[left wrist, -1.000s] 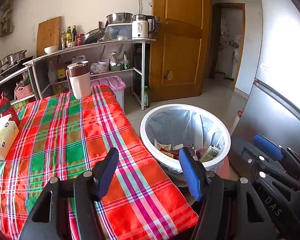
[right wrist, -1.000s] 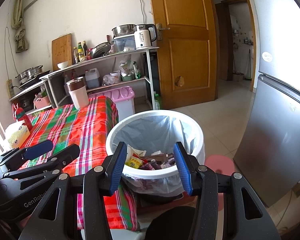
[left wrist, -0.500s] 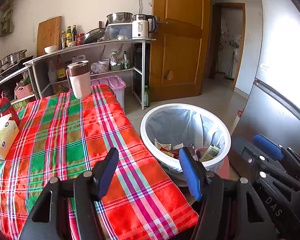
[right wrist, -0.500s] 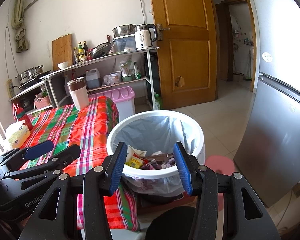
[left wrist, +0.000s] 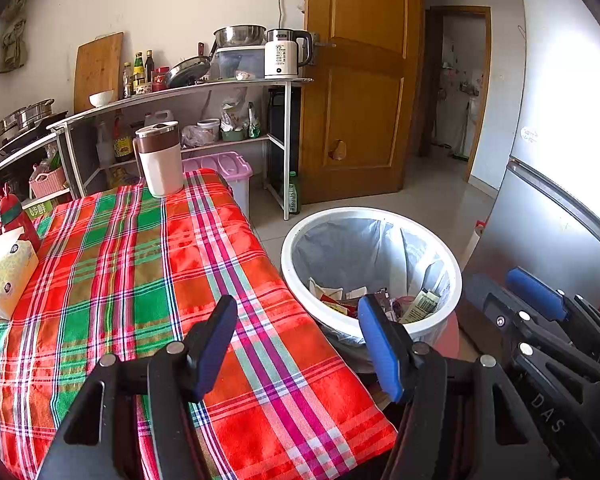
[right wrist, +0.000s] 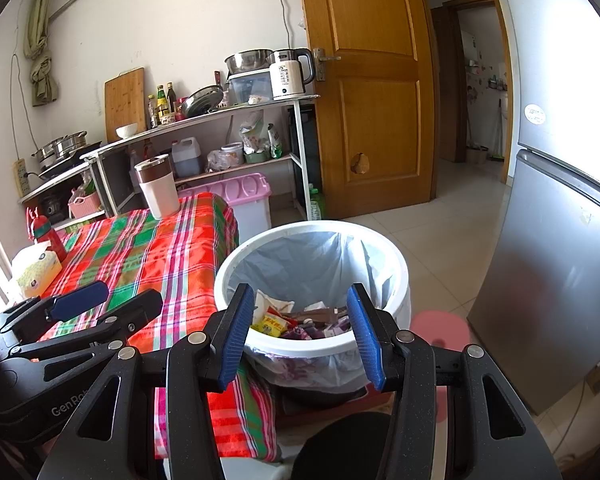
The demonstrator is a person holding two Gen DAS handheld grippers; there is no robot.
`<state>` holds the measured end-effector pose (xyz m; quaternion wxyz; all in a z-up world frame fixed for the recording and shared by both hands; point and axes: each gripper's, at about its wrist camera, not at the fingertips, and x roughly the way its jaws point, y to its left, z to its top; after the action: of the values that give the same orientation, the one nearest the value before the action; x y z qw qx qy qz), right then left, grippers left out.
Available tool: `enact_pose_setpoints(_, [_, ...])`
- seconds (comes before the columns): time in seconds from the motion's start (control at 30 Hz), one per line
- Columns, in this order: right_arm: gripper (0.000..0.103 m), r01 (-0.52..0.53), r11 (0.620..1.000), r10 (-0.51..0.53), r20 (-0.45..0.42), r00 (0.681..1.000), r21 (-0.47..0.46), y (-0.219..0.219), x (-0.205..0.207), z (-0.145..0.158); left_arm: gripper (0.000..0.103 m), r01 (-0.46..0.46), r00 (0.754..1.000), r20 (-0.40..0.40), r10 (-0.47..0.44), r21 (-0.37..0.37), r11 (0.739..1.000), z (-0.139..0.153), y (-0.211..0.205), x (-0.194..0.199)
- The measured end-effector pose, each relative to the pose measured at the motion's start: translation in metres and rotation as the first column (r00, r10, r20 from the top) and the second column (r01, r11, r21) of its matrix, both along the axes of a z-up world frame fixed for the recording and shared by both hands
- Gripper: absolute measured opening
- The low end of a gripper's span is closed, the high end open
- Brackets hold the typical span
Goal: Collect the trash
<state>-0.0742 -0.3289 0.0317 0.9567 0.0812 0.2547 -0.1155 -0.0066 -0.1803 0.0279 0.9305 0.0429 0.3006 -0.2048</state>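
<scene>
Hovering side by side, the left gripper [left wrist: 298, 342] hangs over the near corner of the bench [left wrist: 148, 264] and the right gripper [right wrist: 300, 330] over the near rim of the trash bin [right wrist: 312, 350]. The fingers of both stand apart with nothing between them — empty hands.

The bin, lined with a pale bag, stands on the floor just beside the bench's edge. Wrappers [right wrist: 296, 320] and packets lie heaped at its bottom. On the plaid cloth only a tissue box [left wrist: 6, 276], a red bottle [left wrist: 14, 216] and a lidded jug [left wrist: 160, 160] show, all well away from the fingers; no loose litter is visible there.

By the look of it the collecting is mostly done, and this seems a pause between drops — or the finish. Any next move calls for finding a remaining scrap, perhaps outside these views, and carrying it over the bin's rim before letting go.
</scene>
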Motion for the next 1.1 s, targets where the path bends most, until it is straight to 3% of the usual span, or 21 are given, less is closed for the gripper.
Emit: enact_pose_setpoints(1.1, [0.05,-0.005,1.0,0.005,0.002,1.0,0.002,0.0033,0.0004,0.0003,0.065,-0.001,1.0,-0.002,0.001,0.001,1.0,-0.0011,0.001,-0.0002])
